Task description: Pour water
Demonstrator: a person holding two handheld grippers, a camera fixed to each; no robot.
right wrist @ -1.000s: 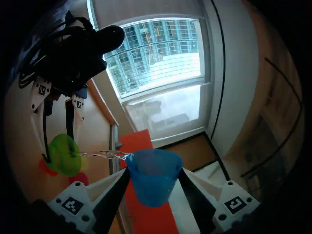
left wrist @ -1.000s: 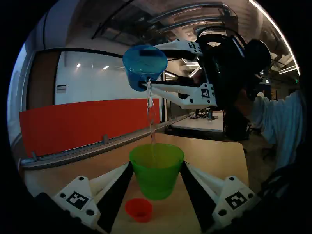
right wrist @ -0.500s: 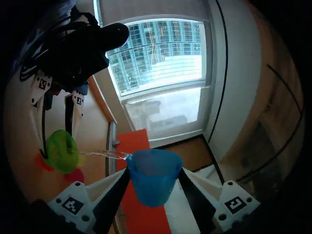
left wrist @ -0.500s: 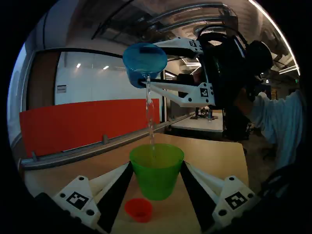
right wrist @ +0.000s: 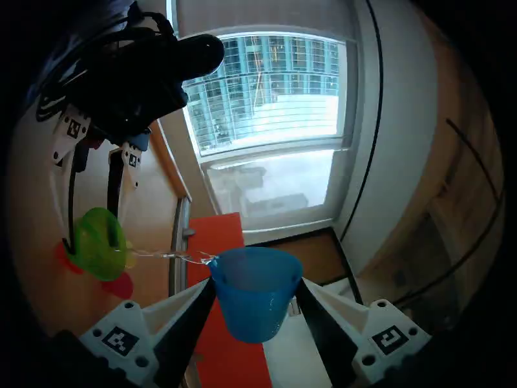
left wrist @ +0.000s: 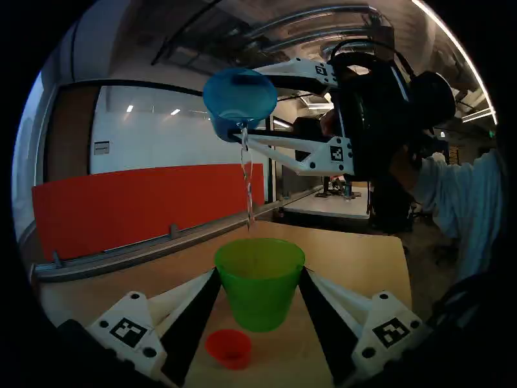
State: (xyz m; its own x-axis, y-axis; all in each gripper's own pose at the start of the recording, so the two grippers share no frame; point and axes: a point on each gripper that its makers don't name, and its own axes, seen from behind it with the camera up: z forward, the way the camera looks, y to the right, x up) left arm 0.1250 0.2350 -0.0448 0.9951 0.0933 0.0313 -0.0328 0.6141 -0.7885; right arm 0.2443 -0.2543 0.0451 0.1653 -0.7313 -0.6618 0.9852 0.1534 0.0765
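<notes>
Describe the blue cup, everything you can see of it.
The blue cup looks like translucent plastic, tapered, wider at the rim, with no handle. It is tipped on its side, mouth turned toward the left gripper view, high above the green cup. The right tongs clamp it, one white finger against each side wall. A thin stream of water leaves its lower rim and falls toward the green cup. How much is left inside cannot be told.

**Colours around the two cups**

The far cup is a translucent blue cup (left wrist: 240,103), the near one a bright green cup (left wrist: 260,284). A small red cap (left wrist: 229,348) lies nearest. The fingers (left wrist: 169,302) are white with black inner faces and black-and-white square markers (left wrist: 126,332). The counter (left wrist: 362,258) is pale wood and the far wall panel (left wrist: 129,200) orange-red.
</notes>
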